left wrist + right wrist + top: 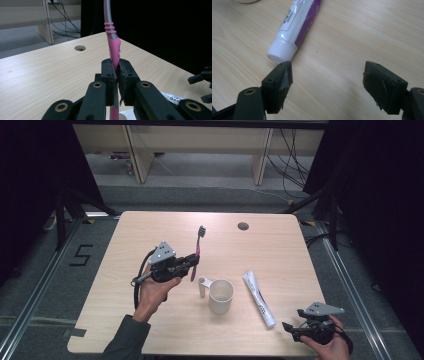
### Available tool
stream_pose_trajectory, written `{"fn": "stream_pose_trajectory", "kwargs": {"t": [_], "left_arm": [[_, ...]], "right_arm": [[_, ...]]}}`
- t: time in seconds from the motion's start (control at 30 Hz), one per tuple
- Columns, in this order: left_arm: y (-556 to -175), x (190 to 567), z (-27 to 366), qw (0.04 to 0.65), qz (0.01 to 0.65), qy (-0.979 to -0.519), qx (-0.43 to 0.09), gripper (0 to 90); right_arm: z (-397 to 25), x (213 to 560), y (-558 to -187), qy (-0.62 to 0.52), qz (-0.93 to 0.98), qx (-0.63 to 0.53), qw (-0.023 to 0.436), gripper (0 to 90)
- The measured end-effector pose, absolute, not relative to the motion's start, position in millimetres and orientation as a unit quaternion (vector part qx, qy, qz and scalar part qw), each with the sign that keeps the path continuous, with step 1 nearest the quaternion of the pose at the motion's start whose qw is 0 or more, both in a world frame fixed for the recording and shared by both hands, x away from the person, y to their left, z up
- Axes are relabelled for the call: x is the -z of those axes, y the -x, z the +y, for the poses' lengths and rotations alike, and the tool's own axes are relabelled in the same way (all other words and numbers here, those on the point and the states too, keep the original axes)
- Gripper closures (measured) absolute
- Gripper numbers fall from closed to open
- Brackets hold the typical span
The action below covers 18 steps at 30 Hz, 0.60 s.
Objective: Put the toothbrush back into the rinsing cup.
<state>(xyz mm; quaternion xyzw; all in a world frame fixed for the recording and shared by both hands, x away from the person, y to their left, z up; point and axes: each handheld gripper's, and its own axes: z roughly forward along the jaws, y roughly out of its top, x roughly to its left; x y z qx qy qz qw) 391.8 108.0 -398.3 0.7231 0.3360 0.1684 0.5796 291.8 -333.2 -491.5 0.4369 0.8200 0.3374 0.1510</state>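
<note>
A pink and grey toothbrush (pixel 198 251) stands nearly upright above the table, bristles at the top, with my left gripper (pixel 192 262) shut on its pink handle. In the left gripper view the jaws clamp the toothbrush (pixel 113 47) and its grey neck runs up out of frame. A white cup (pixel 221 296) with a handle stands just right of that gripper. A white and purple toothpaste tube (pixel 258 298) lies flat right of the cup. My right gripper (pixel 289 328) hovers open near the front right corner; in its own view the tube (pixel 294 25) has its cap close to the left jaw.
The light wooden table (pixel 150 235) has a round cable hole (pixel 243 226) near its far edge. Beyond it are wooden bench legs and cables on a grey floor. Black curtains hang at both sides. A "5" is taped on the floor at the left.
</note>
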Motion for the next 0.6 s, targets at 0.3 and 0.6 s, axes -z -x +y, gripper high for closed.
{"fn": "stream_pose_trajectory", "kwargs": {"t": [0.3, 0.6], "left_arm": [[-396, 395, 95, 0.590, 0.327, -0.720, -0.162, 83.0], [-400, 403, 86, 0.584, 0.325, -0.725, -0.164, 83.0]], "right_arm": [[-333, 492, -292, -0.434, 0.822, -0.335, 0.155, 24.7], [-334, 491, -293, -0.429, 0.825, -0.334, 0.156, 24.7]]}}
